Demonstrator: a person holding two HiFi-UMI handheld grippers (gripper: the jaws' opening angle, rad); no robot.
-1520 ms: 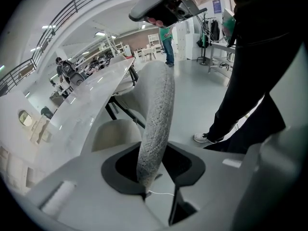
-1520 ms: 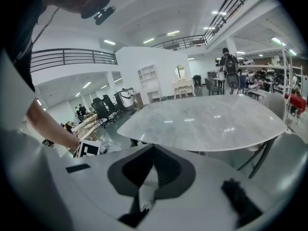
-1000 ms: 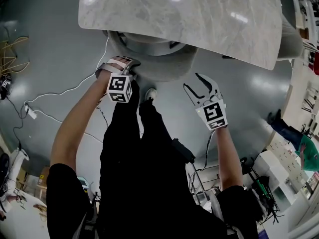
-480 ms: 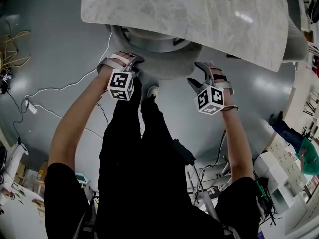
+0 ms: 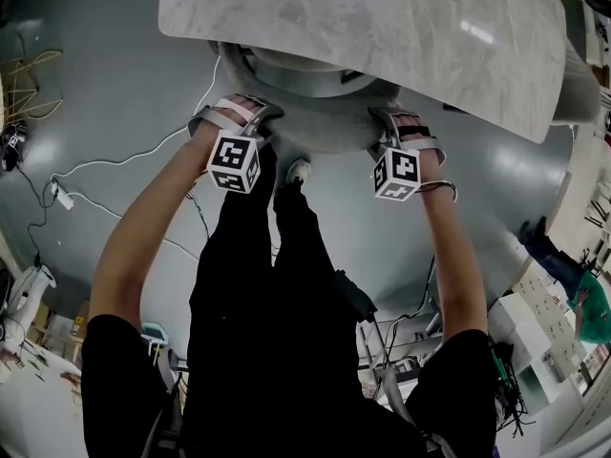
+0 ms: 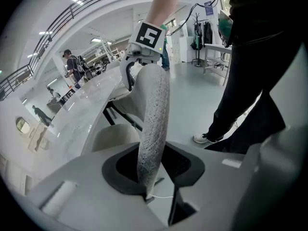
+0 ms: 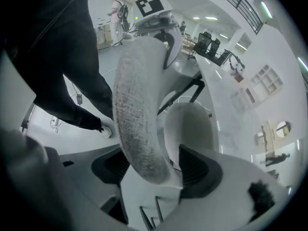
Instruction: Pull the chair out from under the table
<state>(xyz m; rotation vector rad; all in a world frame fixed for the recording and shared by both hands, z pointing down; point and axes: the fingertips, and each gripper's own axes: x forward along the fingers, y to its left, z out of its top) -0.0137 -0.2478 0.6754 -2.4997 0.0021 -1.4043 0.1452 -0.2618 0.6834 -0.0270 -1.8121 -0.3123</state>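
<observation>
pale marble counter (image 5: 382,36) over a smooth grey floor (image 5: 95,93). loose cables (image 5: 115,170) trailing on that floor, well off the counter's left end. past the counter's right end, white shelves (image 5: 549,299) of a big bright hall, and a person in green (image 5: 589,303) far off. tucked under the counter's near edge, a grey chair (image 5: 320,127), with only the curved, rough-textured top of its back showing from below the slab. just short of the counter, black trousers (image 5: 258,284) and a pale shoe (image 5: 298,172) beside the chair back.

both bare forearms (image 5: 153,227) stretched toward the counter's near edge, tilted steeply down onto the chair back. left gripper (image 5: 256,117) on the part of the back nearer the counter's left end, marker cube (image 5: 234,162) facing up. fingers (image 6: 122,170) partly closed, pinching the back's rim edge-on, pads pressed into the fabric. right gripper (image 5: 387,120) on the other part of the back, nearer the counter's right end. fingers (image 7: 204,170) spread fully wide, straddling the thick rim, a gap showing at one pad. around the chair, then, without clamping it. in each gripper view, the opposite gripper perched further along the same rim, with the counter edge just beyond.
</observation>
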